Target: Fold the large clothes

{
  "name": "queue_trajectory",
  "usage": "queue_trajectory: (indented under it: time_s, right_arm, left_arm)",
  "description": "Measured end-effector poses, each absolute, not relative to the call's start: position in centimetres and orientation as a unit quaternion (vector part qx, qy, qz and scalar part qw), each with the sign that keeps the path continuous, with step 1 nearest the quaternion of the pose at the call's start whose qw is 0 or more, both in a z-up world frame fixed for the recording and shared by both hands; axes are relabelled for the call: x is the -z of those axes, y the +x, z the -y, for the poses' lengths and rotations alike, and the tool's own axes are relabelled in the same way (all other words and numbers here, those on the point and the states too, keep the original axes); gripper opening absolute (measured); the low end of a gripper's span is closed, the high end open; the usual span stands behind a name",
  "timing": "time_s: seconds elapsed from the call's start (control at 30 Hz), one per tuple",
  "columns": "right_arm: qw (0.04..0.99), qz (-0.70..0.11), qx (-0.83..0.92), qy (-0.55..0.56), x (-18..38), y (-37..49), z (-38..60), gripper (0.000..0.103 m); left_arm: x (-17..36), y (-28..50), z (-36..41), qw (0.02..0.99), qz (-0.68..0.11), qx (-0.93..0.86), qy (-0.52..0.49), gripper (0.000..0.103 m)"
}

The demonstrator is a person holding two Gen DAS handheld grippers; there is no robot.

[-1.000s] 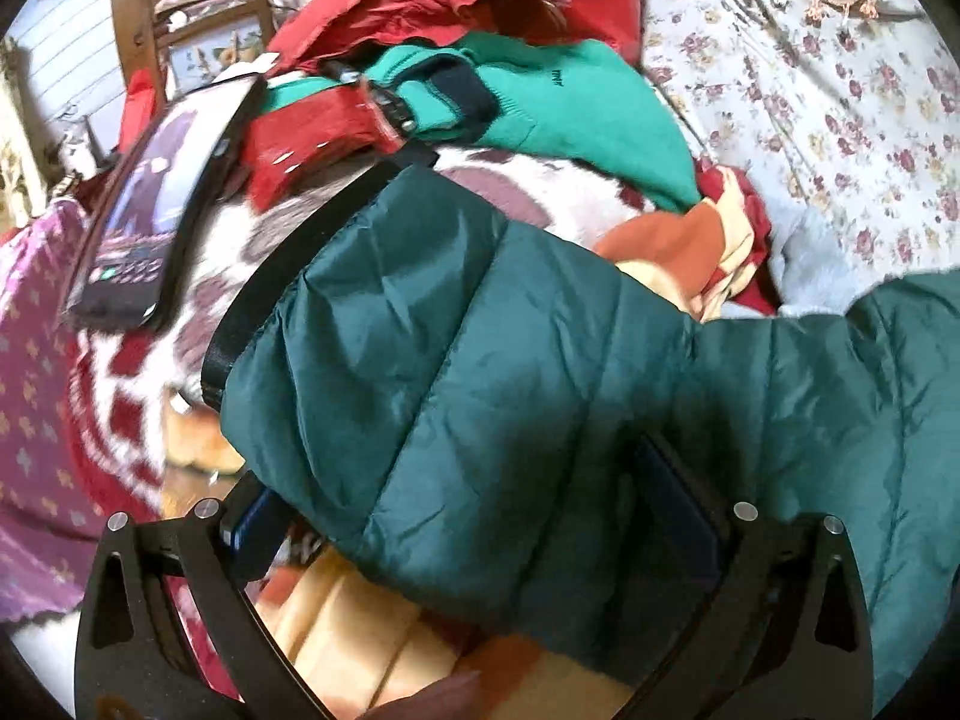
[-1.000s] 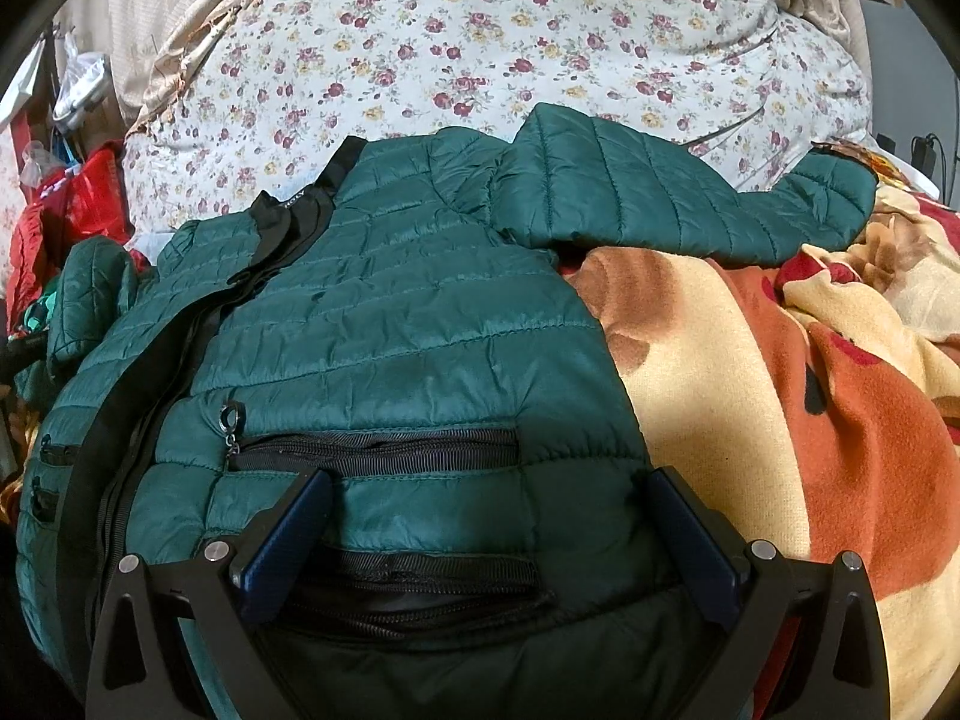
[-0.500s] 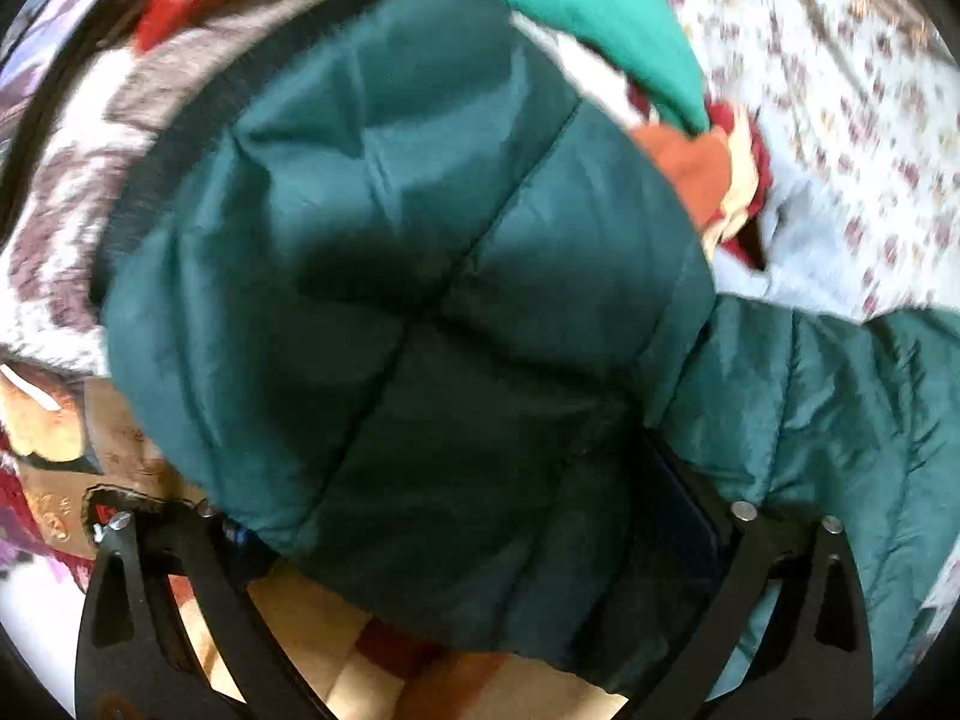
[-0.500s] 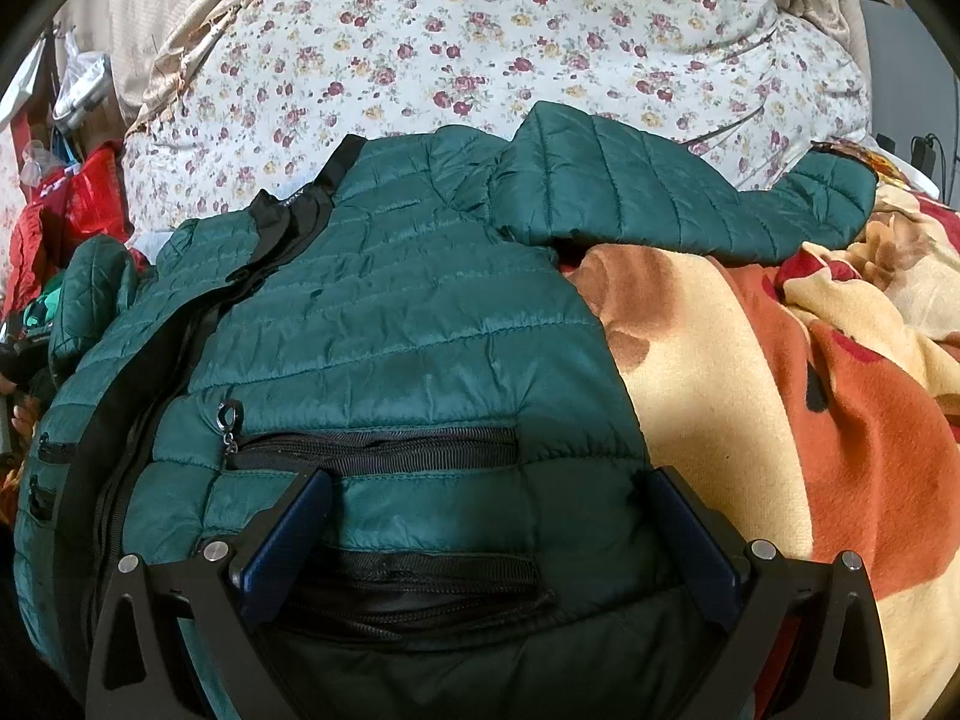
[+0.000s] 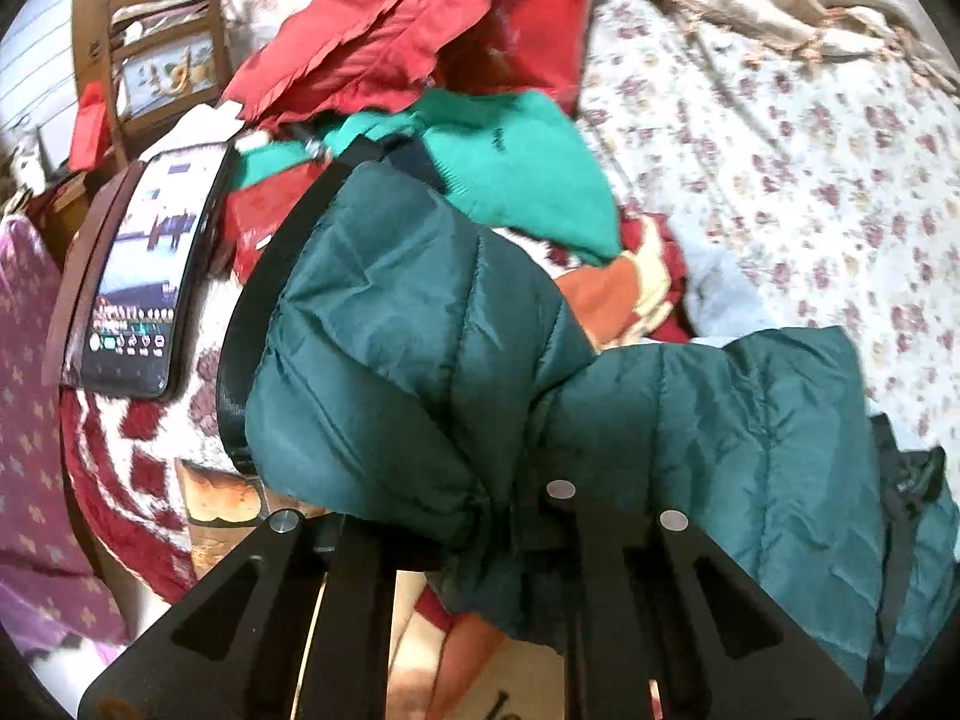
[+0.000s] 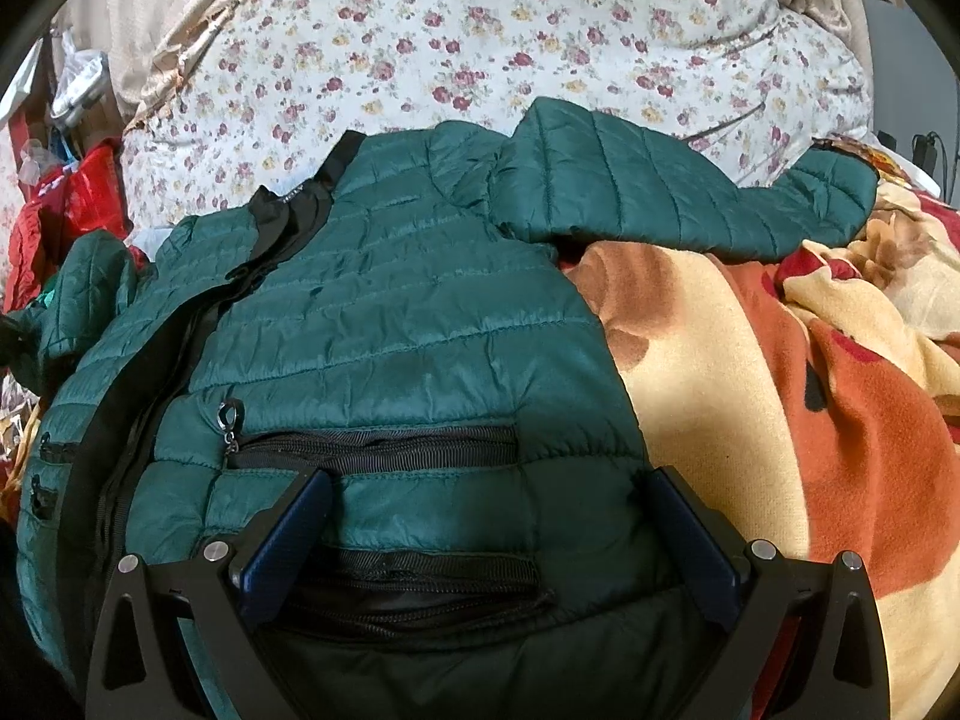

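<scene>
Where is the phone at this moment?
In the left wrist view, the phone lies screen-up at the left, on the red-and-white patterned cloth, beside the green jacket's sleeve pinched in the left claw.

Left gripper (image 5: 462, 531) fingertips buried in jacket sleeve (image 5: 408, 360); phone (image 5: 150, 276) screen blurred, unreadable.
</scene>
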State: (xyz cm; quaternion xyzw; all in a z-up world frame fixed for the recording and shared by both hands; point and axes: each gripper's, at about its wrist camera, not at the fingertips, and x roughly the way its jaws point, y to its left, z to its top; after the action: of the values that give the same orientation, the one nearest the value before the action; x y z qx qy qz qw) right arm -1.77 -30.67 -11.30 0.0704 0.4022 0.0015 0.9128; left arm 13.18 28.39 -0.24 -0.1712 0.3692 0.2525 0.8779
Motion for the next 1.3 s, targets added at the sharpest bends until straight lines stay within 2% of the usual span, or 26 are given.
queue_trajectory:
  time_s: [0.17, 0.27, 0.4, 0.63, 0.77, 1.0, 1.03, 1.1, 1.17, 1.3]
  right_arm:
    - [0.924, -0.378, 0.026, 0.058, 8.7, -2.8, 31.4, 0.103]
    - [0.927, -0.368, 0.056, 0.035, 7.2, -3.2, 32.1, 0.103]
    - [0.923, -0.374, 0.09, 0.01, 7.4, -3.0, 32.6, 0.103]
    - [0.919, -0.389, 0.059, -0.026, 10.3, -2.4, 29.9, 0.103]
    - [0.919, -0.393, 0.037, -0.01, 11.3, -2.0, 29.5, 0.103]
    - [0.915, -0.402, 0.024, 0.031, 11.8, -1.7, 30.4, 0.103]
    - [0.915, -0.401, 0.024, 0.031, 11.8, -1.7, 30.3, 0.103]
    - [0.915, -0.401, 0.021, 0.033, 11.9, -1.6, 30.3, 0.103]
    - [0.915, -0.401, 0.018, 0.038, 12.0, -1.6, 30.5, 0.103]
    - [0.915, -0.401, 0.019, 0.038, 11.9, -1.7, 30.5, 0.103]
  left_arm:
    - [-3.6, 12.6, -23.0, 0.916, -0.336, -0.182, -0.12, 0.011]
    - [-6.0, 12.8, -17.2, 0.939, -0.31, -0.115, -0.094, 0.011]
    - [-6.8, 13.3, -11.0, 0.946, -0.311, -0.05, -0.075, 0.011]
    - [-6.1, 15.4, -0.7, 0.942, -0.327, 0.039, -0.064, 0.011]
    - [-5.0, 17.3, 4.3, 0.936, -0.337, 0.074, -0.062, 0.011]
    - [1.3, 20.7, 11.9, 0.912, -0.395, 0.112, -0.014, 0.014]
    - [2.4, 20.9, 12.8, 0.908, -0.403, 0.115, -0.005, 0.016]
    - [4.2, 21.2, 14.2, 0.896, -0.423, 0.136, 0.007, 0.03]
    - [5.3, 21.0, 15.4, 0.885, -0.434, 0.166, 0.024, 0.053]
    - [4.4, 19.0, 16.4, 0.874, -0.431, 0.221, 0.046, 0.061]
